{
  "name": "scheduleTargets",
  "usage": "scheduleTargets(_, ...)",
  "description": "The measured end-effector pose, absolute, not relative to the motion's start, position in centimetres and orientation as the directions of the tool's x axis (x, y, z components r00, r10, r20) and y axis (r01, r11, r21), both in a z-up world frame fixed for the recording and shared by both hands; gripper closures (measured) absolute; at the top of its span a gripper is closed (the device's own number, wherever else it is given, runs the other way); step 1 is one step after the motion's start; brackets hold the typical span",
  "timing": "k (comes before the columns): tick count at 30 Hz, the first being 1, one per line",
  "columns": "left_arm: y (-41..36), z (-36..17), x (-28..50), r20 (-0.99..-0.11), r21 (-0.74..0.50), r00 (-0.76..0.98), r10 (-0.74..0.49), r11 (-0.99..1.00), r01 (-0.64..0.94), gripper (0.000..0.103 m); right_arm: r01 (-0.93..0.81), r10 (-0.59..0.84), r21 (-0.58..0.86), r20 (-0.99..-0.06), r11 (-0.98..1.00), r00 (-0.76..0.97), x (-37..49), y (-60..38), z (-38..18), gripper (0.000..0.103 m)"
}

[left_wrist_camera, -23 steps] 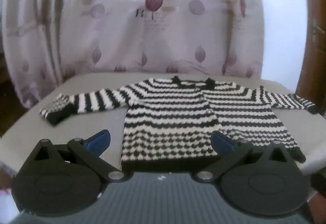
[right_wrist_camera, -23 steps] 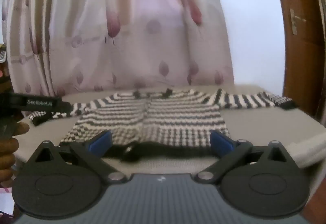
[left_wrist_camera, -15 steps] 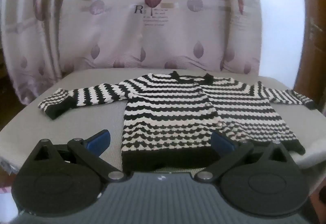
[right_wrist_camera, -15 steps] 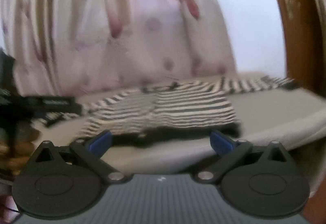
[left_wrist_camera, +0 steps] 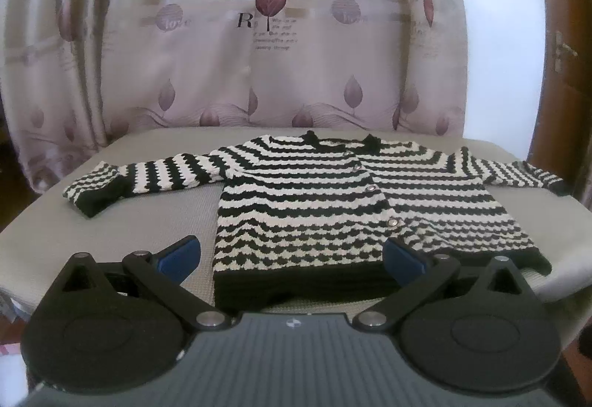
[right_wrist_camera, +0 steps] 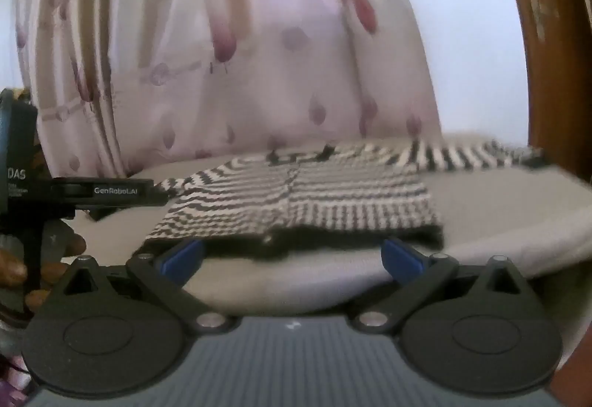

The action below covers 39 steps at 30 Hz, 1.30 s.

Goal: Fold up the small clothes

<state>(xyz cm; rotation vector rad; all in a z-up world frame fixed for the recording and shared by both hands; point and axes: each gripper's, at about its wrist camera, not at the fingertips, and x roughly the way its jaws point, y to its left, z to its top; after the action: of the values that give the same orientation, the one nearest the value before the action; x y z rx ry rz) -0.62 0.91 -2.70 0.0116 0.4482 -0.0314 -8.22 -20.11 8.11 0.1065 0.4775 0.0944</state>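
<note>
A small black-and-white striped knit cardigan (left_wrist_camera: 314,199) lies flat on a grey padded table (left_wrist_camera: 122,222), sleeves spread left and right, buttons down the front. My left gripper (left_wrist_camera: 292,255) is open and empty, just in front of the cardigan's black hem. In the right wrist view the cardigan (right_wrist_camera: 296,199) looks blurred; my right gripper (right_wrist_camera: 292,255) is open and empty, low at the table's front edge before the hem. The left gripper's body (right_wrist_camera: 92,190) and the hand holding it show at that view's left.
A pink curtain with leaf prints (left_wrist_camera: 259,37) hangs behind the table. A brown wooden door (left_wrist_camera: 566,55) stands at the right. The table's rounded front edge (right_wrist_camera: 314,285) lies close before the right gripper.
The left view has risen and pulled back a little from the cardigan. The right gripper has dropped lower and shifted left along the table's front edge. Both grippers stay open.
</note>
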Motion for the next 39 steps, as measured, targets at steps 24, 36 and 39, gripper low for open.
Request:
scheduleTargets(24, 3.3, -4.2, 1.8, -0.491, 0.058, 0.866, 0.088, 0.996, -0.069, 0.000, -0.123, 0.126, 0.030, -0.360, 0.992, 0.924, -4.1, -21.2, 13.6, 0.000)
scheduleTargets(36, 12.9, -6.7, 9.7, -0.452, 0.273, 0.824, 0.341, 0.933, -0.235, 0.021, -0.145, 0.153, 0.051, -0.437, 0.988, 0.887, -1.9, -19.6, 10.7, 0.000)
scheduleTargets(39, 15.9, -7.4, 12.2, -0.427, 0.371, 0.782, 0.454, 0.877, -0.306, 0.021, -0.130, 0.146, 0.066, -0.467, 0.989, 0.872, -1.4, -19.8, 9.8, 0.000)
